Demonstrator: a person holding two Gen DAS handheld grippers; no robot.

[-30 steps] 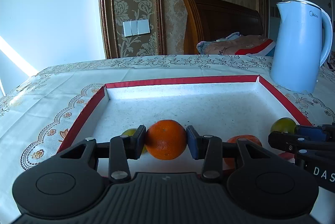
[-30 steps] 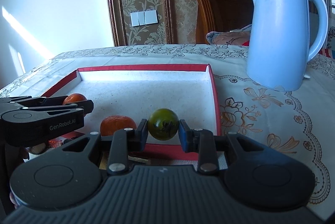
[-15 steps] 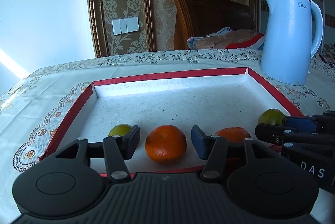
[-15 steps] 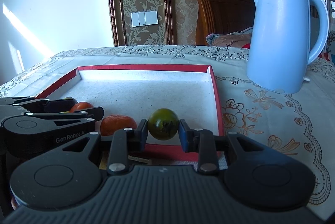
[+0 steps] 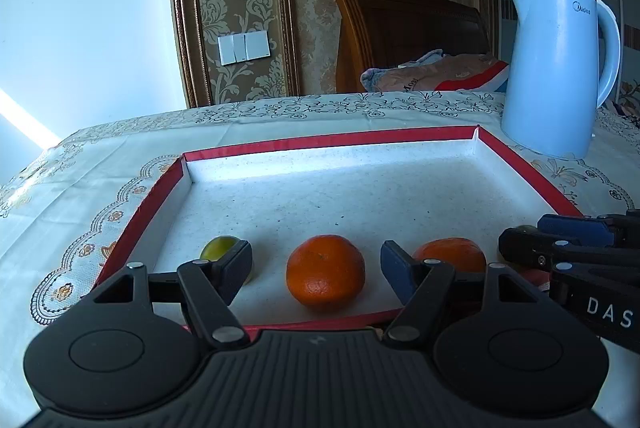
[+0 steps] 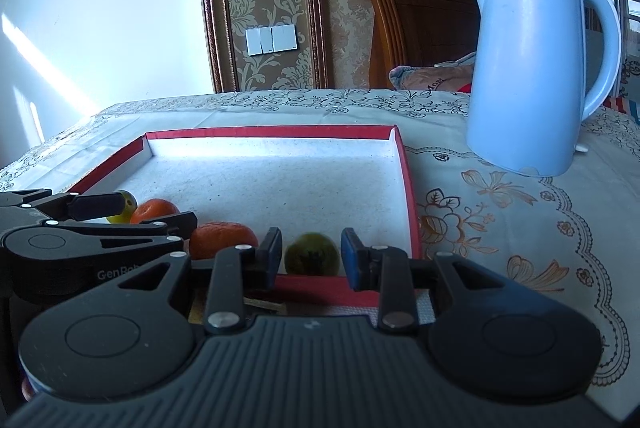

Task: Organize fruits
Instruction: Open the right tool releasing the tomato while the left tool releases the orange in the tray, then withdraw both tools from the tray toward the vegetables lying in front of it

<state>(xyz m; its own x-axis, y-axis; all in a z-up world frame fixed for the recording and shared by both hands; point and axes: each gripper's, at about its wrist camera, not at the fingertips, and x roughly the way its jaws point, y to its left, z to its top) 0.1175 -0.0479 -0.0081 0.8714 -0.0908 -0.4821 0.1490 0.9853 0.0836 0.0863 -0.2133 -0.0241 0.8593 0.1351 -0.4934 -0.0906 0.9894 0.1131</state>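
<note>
Embroidered tablecloth [image 5: 100,188] under red-rimmed tray [image 5: 328,142]; left gripper [image 5: 316,266] spread wide around released orange [image 5: 325,270], right gripper [image 6: 310,258] parted beside green fruit [image 6: 312,254] at near edge; risk: withdrawing fingers nudge round fruits, rolling them out of row.

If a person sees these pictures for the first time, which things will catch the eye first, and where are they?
The tall pale blue kettle stands on the patterned tablecloth, right of the tray. The red-rimmed tray holds a row of fruit along its near edge: a bright orange in the middle, between the open jaws of the left gripper, and a green fruit near the right end, between the open jaws of the right gripper.
</note>
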